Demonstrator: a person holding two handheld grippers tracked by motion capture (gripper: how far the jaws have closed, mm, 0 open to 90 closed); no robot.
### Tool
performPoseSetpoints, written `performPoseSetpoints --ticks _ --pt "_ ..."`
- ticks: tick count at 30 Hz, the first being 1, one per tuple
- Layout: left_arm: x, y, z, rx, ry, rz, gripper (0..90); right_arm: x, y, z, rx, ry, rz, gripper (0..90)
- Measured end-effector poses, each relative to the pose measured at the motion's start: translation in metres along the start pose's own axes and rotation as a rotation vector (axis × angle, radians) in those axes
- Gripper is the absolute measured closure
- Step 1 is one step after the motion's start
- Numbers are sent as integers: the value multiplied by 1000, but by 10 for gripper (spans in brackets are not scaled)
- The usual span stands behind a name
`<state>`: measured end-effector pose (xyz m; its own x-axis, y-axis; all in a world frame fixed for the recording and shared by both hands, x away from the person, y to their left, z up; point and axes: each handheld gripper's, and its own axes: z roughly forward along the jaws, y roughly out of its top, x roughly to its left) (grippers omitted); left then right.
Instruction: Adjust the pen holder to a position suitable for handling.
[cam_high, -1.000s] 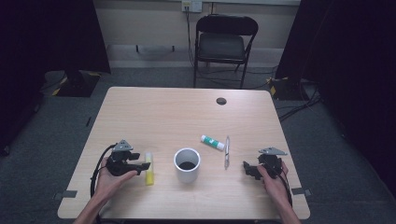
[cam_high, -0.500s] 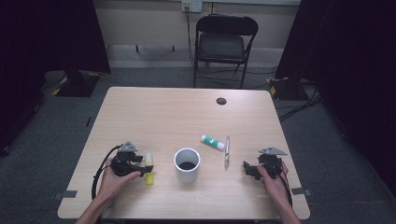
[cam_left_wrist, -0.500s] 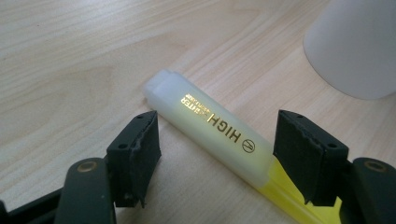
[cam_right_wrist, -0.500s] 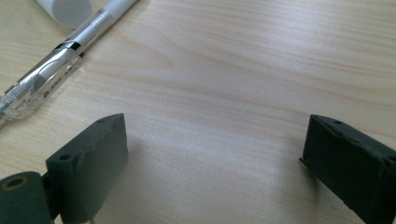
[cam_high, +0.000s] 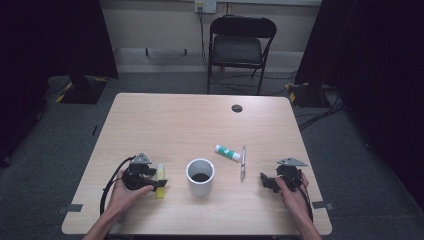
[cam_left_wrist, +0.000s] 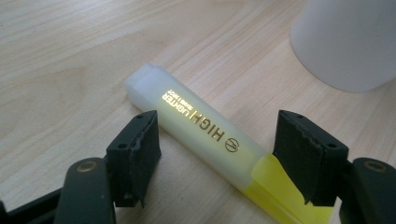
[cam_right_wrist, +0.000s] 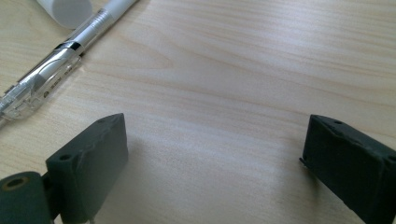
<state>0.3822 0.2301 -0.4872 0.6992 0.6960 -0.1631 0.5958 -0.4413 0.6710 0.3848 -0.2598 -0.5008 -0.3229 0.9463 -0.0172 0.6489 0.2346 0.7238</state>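
Left gripper (cam_high: 159, 183): lower left of the high view, held in a hand low over the table; jaws stand apart with the highlighter between them, pads short of its sides, nothing gripped.
Left gripper, own view (cam_left_wrist: 217, 151): two black jaws rise from the bottom corners; left pad just beside the barrel, right pad close by the yellow end.
Highlighter (cam_left_wrist: 201, 128): lies flat on the wood, slanting from upper left to lower right of the left gripper view; pale translucent cap end up, yellow body down, gold lettering along the top.
Highlighter, high view (cam_high: 160, 180): lower left of centre, just left of the cup.
Cup (cam_high: 200, 176): white, upright, lower centre of the high view; its wall at the upper right of the left gripper view (cam_left_wrist: 348, 42).
Right gripper (cam_high: 264, 181): lower right of the high view, in the other hand; jaws wide apart over bare wood, empty.
Pen (cam_high: 243, 163): clear, right of the cup; upper left of the right gripper view (cam_right_wrist: 60, 58).
Glue stick (cam_high: 227, 152): white with a green end, above the pen's left side.
Table (cam_high: 165, 125): light wood.
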Motion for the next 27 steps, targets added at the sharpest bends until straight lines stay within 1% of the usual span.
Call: performPoseSetpoints --ticks 6,7,8,9,10,12,13,14,15,16,17,18,20,21,22,23,25,26,27 --pt "-4 1 2 -3 8 11 320 0 0 0 0 0 0 59" --pt "-4 1 2 0 11 25 336 0 0 0 0 0 -1 59" --pt "-6 2 3 1 5 26 355 0 0 0 0 0 0 59" --pt "-7 2 3 2 6 27 355 0 0 0 0 0 0 59" --pt "-8 2 3 8 8 37 358 0 0 0 0 0 0 59" --pt "-10 2 3 10 4 49 394 0 0 0 0 0 0 59" --pt "-11 2 3 9 7 48 402 0 0 0 0 0 0 59" --pt "-11 3 3 10 -2 58 428 0 0 0 0 0 0 59" --pt "-11 3 3 10 -2 58 447 0 0 0 0 0 0 59" --pt "-12 3 3 18 10 66 465 0 0 0 0 0 0 59" --pt "-12 3 3 18 10 66 483 0 0 0 0 0 0 59" --pt "-11 3 2 18 18 69 483 0 0 0 0 0 0 59" --pt "-9 2 1 19 14 61 518 0 0 0 0 0 0 59" --pt "-8 2 1 23 18 64 518 0 0 0 0 0 0 59" --pt "-7 2 -1 19 15 55 564 0 0 0 -1 -1 -2 59" --pt "-7 2 -2 18 21 54 583 0 0 0 0 -1 -2 59" --pt "-7 2 -3 19 20 55 592 0 0 0 0 -1 -2 59" --pt "-6 1 -5 2 18 43 592 0 0 0 -1 2 -1 59" --pt "-6 1 -5 2 18 43 581 0 0 0 -1 2 -1 59"
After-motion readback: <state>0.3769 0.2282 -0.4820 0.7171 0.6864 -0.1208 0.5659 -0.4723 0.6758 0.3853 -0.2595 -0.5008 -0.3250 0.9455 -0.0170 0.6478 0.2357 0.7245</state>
